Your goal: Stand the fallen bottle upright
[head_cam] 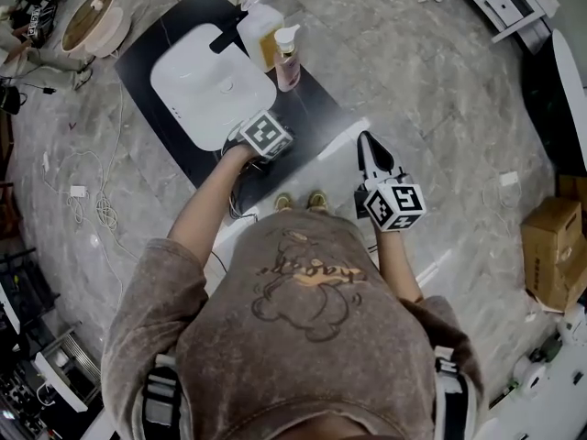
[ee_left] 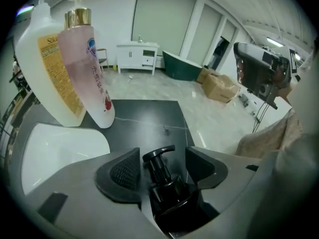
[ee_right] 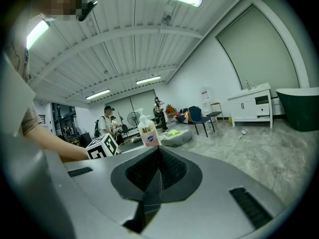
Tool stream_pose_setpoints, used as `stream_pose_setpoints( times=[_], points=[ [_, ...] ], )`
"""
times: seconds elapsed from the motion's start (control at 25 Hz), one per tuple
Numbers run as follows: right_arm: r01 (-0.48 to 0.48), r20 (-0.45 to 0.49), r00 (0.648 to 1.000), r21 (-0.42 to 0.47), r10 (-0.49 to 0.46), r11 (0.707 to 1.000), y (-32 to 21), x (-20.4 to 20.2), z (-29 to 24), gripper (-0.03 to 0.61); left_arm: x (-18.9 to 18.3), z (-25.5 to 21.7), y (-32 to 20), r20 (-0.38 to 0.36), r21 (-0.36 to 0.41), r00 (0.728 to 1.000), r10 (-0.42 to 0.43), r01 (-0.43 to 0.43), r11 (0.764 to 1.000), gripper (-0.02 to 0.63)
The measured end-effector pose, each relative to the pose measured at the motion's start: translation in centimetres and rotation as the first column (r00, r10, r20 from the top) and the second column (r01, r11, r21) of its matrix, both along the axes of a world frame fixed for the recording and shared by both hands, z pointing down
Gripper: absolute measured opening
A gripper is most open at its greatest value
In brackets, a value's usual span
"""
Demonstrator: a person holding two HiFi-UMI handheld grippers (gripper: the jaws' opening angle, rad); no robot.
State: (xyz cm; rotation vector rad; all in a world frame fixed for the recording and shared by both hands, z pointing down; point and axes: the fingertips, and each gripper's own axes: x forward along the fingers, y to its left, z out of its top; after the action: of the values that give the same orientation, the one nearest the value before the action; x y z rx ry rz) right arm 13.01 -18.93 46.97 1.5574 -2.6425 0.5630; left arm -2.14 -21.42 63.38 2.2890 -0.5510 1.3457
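A black pump bottle is between the jaws of my left gripper, its pump head pointing away from me over the black counter. The jaws stand wide, with gaps on both sides of the pump neck. Whether the bottle lies flat or leans I cannot tell. In the head view the left gripper's marker cube hides the bottle. A pink pump bottle and a larger white bottle stand upright behind the white basin. My right gripper is shut and empty, held off the counter's right edge.
The white basin takes up the counter's left half. Cables lie on the marble floor at the left and cardboard boxes at the right. A white cabinet and a green tub stand far back.
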Motion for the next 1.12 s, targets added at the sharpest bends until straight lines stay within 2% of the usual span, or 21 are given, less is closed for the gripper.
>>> stream_pose_setpoints(
  times=[0.12, 0.24, 0.44, 0.52, 0.56, 0.88, 1.12],
  points=[
    [-0.019, 0.000, 1.000, -0.007, 0.019, 1.000, 0.0, 0.6, 0.2, -0.003, 0.1, 1.0, 0.2, 0.035, -0.040, 0.999, 0.036, -0.034, 0.999, 0.294],
    [-0.036, 0.000, 0.999, -0.014, 0.036, 0.999, 0.0, 1.2, 0.4, -0.003, 0.7, 1.7, -0.1, 0.047, -0.036, 0.996, 0.075, -0.073, 0.997, 0.287],
    [-0.058, -0.004, 0.998, -0.023, 0.058, 0.998, 0.1, 2.0, 0.8, -0.003, 0.1, 2.9, 0.1, 0.093, -0.074, 0.993, 0.074, -0.067, 0.995, 0.257],
    [-0.065, -0.007, 0.998, -0.027, 0.065, 0.998, 0.2, 2.3, 0.9, -0.003, 0.2, 3.1, 0.0, 0.088, -0.075, 0.994, 0.064, -0.057, 0.996, 0.234],
    [-0.068, -0.009, 0.998, -0.028, 0.068, 0.997, 0.2, 2.4, 0.9, -0.003, 0.2, 3.1, 0.0, 0.083, -0.077, 0.995, 0.059, -0.053, 0.996, 0.189],
    [-0.068, -0.018, 0.998, -0.034, 0.067, 0.997, 0.4, 2.9, 1.0, -0.003, 0.4, 2.7, 0.3, 0.059, -0.081, 0.998, 0.031, -0.027, 0.996, 0.172],
    [-0.054, -0.020, 0.998, -0.032, 0.053, 0.998, 0.3, 2.5, 1.1, -0.003, 0.0, 0.1, -0.8, -0.016, 0.009, 0.999, -0.038, 0.038, 0.999, 0.169]
  ],
)
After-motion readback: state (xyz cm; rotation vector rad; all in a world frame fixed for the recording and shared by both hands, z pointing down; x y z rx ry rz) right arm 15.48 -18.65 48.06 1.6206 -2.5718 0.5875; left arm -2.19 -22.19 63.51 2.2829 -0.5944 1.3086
